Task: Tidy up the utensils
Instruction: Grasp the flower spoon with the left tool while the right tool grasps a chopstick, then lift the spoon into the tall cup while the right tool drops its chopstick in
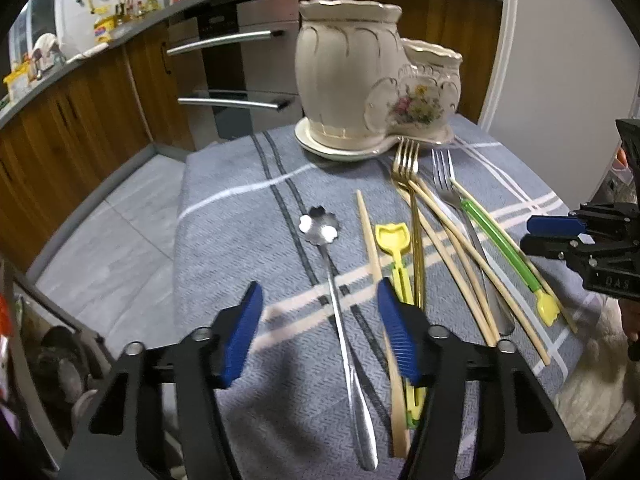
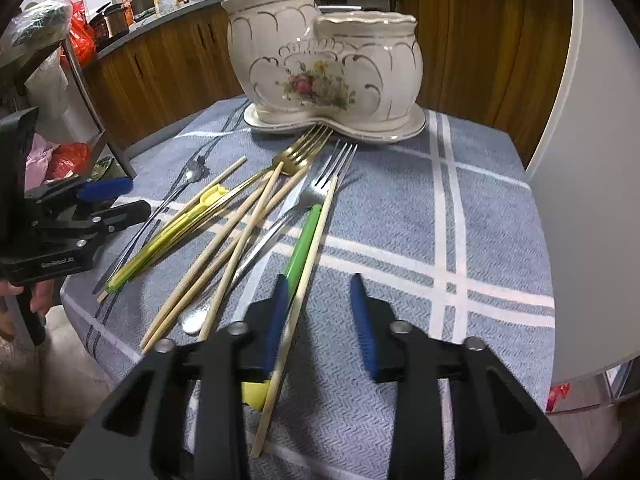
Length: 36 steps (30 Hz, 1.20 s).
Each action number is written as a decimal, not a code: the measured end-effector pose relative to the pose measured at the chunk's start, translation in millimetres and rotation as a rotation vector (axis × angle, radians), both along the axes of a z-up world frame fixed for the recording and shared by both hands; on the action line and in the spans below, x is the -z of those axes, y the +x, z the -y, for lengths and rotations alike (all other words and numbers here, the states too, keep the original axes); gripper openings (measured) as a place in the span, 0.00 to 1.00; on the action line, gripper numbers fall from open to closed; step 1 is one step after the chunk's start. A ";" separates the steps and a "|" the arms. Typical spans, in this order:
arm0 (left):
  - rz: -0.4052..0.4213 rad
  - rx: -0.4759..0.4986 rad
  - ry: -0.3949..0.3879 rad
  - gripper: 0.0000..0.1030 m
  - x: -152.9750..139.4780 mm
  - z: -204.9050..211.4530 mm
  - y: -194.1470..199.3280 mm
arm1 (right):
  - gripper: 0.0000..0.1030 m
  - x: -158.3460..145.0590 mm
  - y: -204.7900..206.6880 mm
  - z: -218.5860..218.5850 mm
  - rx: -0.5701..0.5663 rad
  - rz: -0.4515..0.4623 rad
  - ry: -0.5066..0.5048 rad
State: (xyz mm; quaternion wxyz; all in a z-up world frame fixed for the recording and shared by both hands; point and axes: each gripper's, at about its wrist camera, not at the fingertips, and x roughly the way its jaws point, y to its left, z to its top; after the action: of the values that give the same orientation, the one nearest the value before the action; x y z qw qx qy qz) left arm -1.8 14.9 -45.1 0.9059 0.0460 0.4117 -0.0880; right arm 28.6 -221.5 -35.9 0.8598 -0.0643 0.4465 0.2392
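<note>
Behind the scattered utensils (image 2: 256, 216), the two-pot ceramic holder (image 2: 328, 64) stands upright.

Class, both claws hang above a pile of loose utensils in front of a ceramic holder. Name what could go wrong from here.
1. The chopsticks cross over the silver fork, so lifting one piece could drag or flick others.
2. The long spoon lies flat on the cloth; the left claw may pinch fabric or slip.
3. The gold fork touches the holder base; pulling it may nudge the ceramic.
</note>
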 end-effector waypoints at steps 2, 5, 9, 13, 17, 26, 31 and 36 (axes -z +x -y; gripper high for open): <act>-0.019 0.006 -0.004 0.44 3.2 1.4 2.0 | 0.21 1.8 1.3 0.1 -0.004 -0.009 -0.003; -0.042 0.008 -0.009 0.35 8.3 2.8 7.0 | 0.18 3.0 5.7 -0.5 -0.006 -0.026 0.010; -0.047 0.002 0.008 0.29 12.0 2.8 12.4 | 0.15 0.7 12.2 -3.7 -0.001 -0.027 0.013; -0.047 -0.001 0.015 0.27 12.2 4.2 16.7 | 0.15 -0.5 14.4 -12.3 -0.020 -0.021 -0.014; -0.047 0.005 0.020 0.26 11.3 4.8 16.6 | 0.15 6.5 18.0 -12.2 -0.024 -0.055 -0.027; -0.042 -0.002 0.049 0.11 11.2 11.4 33.6 | 0.04 10.4 42.5 -15.7 0.002 -0.065 -0.001; -0.024 -0.006 0.008 0.04 11.9 4.6 34.2 | 0.04 0.7 31.8 -9.0 0.010 0.002 0.050; 0.040 0.015 -0.078 0.03 -2.8 -3.7 23.1 | 0.04 -27.2 14.9 1.2 0.013 0.135 0.140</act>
State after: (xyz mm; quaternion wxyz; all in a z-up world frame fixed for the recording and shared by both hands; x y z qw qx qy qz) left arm 21.2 18.6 -42.3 0.9144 0.0156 0.3894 -0.1096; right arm 43.5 -222.7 -8.7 0.8919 -0.0171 0.3703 0.2591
